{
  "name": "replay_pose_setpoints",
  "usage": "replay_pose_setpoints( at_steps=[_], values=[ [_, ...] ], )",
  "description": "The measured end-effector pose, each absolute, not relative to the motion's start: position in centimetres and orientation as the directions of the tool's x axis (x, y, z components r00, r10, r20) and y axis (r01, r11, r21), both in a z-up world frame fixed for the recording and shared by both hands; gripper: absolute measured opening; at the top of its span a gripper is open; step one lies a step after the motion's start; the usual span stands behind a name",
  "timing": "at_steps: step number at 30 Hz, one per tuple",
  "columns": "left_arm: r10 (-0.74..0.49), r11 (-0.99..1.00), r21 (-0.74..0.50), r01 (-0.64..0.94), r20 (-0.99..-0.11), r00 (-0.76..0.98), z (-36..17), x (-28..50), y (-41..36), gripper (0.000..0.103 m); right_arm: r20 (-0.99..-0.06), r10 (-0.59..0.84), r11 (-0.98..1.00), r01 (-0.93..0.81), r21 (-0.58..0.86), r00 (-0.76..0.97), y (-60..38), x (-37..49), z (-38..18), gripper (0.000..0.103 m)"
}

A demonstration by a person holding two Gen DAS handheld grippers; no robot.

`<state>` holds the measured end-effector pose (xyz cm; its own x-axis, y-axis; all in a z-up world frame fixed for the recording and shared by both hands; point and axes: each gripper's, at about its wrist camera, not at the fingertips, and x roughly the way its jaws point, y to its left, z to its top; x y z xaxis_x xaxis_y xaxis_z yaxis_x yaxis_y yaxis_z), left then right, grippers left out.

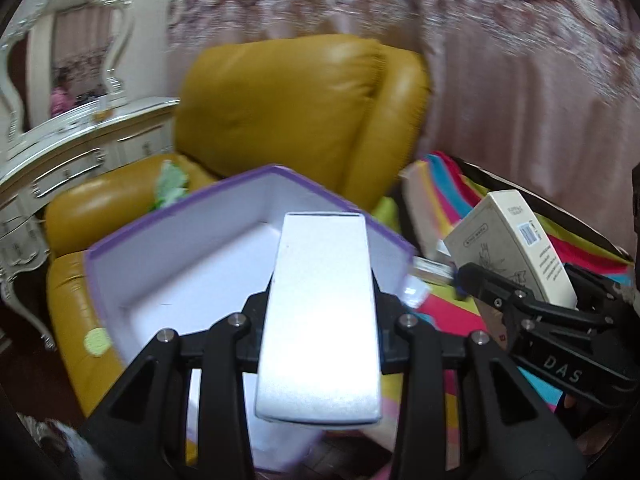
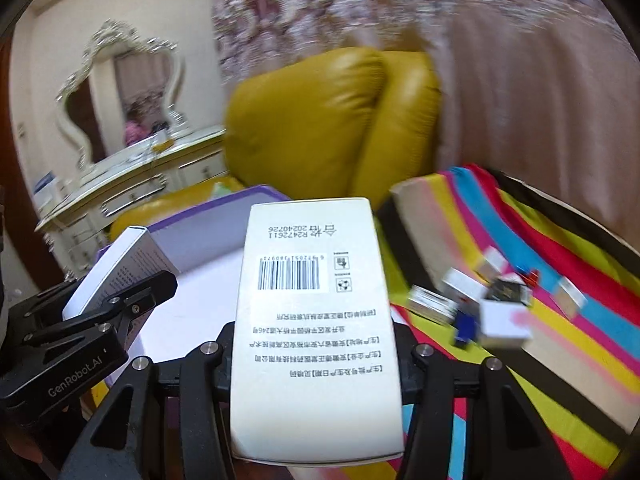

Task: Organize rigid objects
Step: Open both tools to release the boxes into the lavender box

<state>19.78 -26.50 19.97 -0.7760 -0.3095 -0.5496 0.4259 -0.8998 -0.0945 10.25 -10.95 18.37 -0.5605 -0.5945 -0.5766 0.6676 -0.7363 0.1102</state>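
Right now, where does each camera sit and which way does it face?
Left wrist: on the left gripper, looking along a silver box into the purple tray; right gripper at right.
Right wrist: on the right gripper, looking along a white barcoded box; left gripper at left.
Shared: tray, yellow armchair, striped cloth.

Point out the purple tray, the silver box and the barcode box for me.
purple tray (image 1: 192, 268): left wrist view, bare inner floor.
silver box (image 1: 320, 312): left wrist view, top face.
barcode box (image 2: 316, 320): right wrist view, printed face.
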Motion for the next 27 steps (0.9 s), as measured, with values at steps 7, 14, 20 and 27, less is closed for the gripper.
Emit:
replay_pose_setpoints(
  at_steps=[7,14,20,27],
  values=[
    [-0.472,-0.801,-0.055,0.597,-0.555,-0.685,19.6,20.8,-31.8,0.04,-0.621,-0.634,-0.659,0.742,0.122,-0.461,-18.6,7.9,17.5,0.053],
    [-0.647,-0.653,0.011,0.757,-0.529,-0.549,18.9,21.8,-34.2,0.086,-0.665,-0.696,-0.569,0.773,0.28,-0.272,-22.5,6.0,14.8,0.057],
    [-0.651,-0.718,-0.041,0.695,-0.315,-0.691,20.9,22.4,-29.1,0.092,-0.523,-0.784,-0.58,0.695,0.425,-0.334,-15.5,4.2,14.5,0.063],
    [-0.346,-0.938,0.043,0.344,-0.173,-0.922,19.6,19.7,-18.2,0.097,-0.605,-0.574,-0.818,0.412,0.401,-0.552,-1.5,-1.0,9.5,0.065]
  ],
)
